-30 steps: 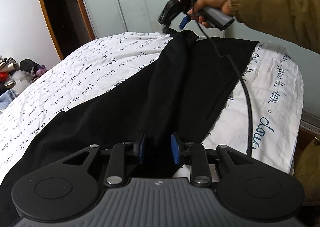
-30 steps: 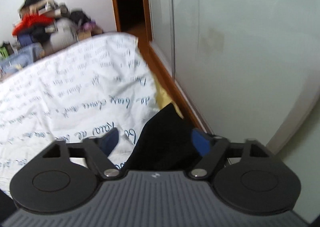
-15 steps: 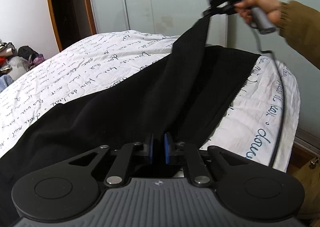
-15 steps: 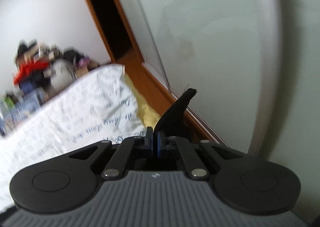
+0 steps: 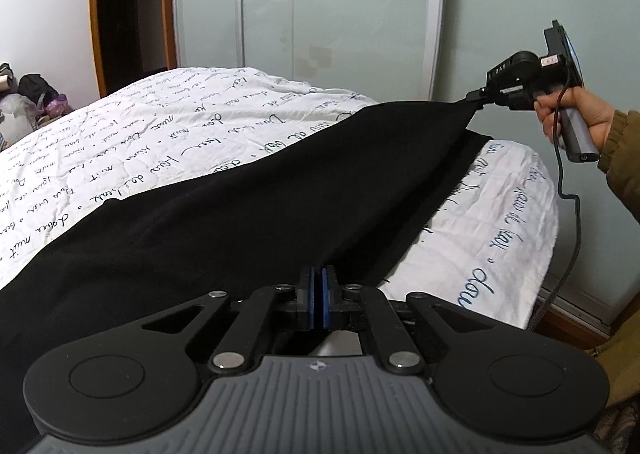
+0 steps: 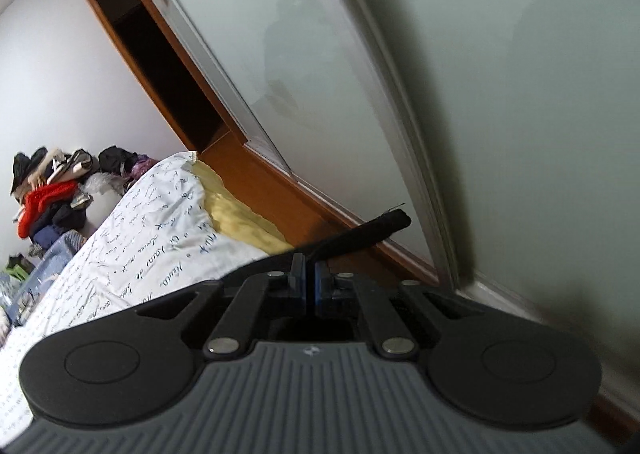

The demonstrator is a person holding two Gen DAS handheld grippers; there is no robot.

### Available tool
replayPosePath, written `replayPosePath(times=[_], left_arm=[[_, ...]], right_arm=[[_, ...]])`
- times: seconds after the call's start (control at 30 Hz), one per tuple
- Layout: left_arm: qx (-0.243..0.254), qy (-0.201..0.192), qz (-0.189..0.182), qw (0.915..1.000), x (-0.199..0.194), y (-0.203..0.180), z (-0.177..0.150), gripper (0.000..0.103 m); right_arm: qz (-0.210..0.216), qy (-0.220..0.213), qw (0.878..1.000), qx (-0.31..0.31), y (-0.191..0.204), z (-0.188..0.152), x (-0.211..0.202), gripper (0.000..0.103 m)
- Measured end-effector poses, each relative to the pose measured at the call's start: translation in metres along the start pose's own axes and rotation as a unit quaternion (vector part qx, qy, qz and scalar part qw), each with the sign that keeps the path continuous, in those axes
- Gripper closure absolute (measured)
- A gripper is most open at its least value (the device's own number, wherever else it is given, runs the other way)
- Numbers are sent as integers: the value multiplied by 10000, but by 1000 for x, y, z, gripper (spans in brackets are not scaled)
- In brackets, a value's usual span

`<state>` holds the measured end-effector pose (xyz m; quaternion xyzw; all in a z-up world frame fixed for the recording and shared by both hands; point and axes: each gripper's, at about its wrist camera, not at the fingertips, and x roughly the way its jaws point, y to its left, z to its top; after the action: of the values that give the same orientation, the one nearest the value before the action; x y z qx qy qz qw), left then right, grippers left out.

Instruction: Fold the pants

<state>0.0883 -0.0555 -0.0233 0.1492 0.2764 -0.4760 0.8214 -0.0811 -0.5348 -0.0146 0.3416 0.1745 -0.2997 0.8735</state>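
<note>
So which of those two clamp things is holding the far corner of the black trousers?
The right gripper, out over the bed's far edge; the left gripper pinches the pants nearer the camera.

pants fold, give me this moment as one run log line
phase: lifting edge | left gripper: shut on pants | right gripper: shut on pants, far corner raised | surface: bed | fold: not yet made

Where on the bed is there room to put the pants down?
The white quilt left of the black pants is bare, up to the wardrobe doors. A narrower bare strip lies on their right. The clothes pile beyond is crowded.
</note>
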Motion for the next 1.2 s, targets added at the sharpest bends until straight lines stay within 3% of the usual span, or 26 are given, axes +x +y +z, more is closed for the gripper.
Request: replayPosePath(times=[0.27, 0.57, 0.6, 0.63, 0.7, 0.8, 0.9, 1.0, 1.07, 1.2], left_arm=[[53, -18, -277, 9996, -15, 2, -8, 99], [136, 172, -207, 9995, -10, 2, -15, 99], [139, 117, -166, 9997, -13, 1, -15, 99], [167, 74, -152, 9997, -16, 0, -14, 99], [200, -38, -184, 9996, -23, -1, -10, 99], [37, -181, -260, 9995, -28, 3, -3, 99], [-218, -237, -11, 9995, -22, 11, 3, 99], [-462, 191, 329, 9982, -4, 20, 1, 99], [-578, 633, 260, 9960, 8, 25, -7, 99], [-202, 520, 254, 9981, -6, 16, -9, 97]], right_arm=[[-184, -60, 9994, 294, -27, -14, -15, 99], [-343, 255, 9984, 361, -41, -36, -10, 98], [-485, 308, 9979, 312, -40, -36, -7, 90], [-656, 208, 9972, 277, -43, -37, -14, 73], [-1101, -266, 9933, 225, -41, -35, -28, 62], [-679, -538, 9960, 223, -35, -31, -47, 62], [32, -100, 9982, 590, -31, -32, -42, 63], [503, 275, 9924, 1093, -32, -39, -30, 62], [482, 460, 9906, 1199, -32, -45, -24, 62], [231, 582, 9894, 1312, -36, -53, -12, 58]])
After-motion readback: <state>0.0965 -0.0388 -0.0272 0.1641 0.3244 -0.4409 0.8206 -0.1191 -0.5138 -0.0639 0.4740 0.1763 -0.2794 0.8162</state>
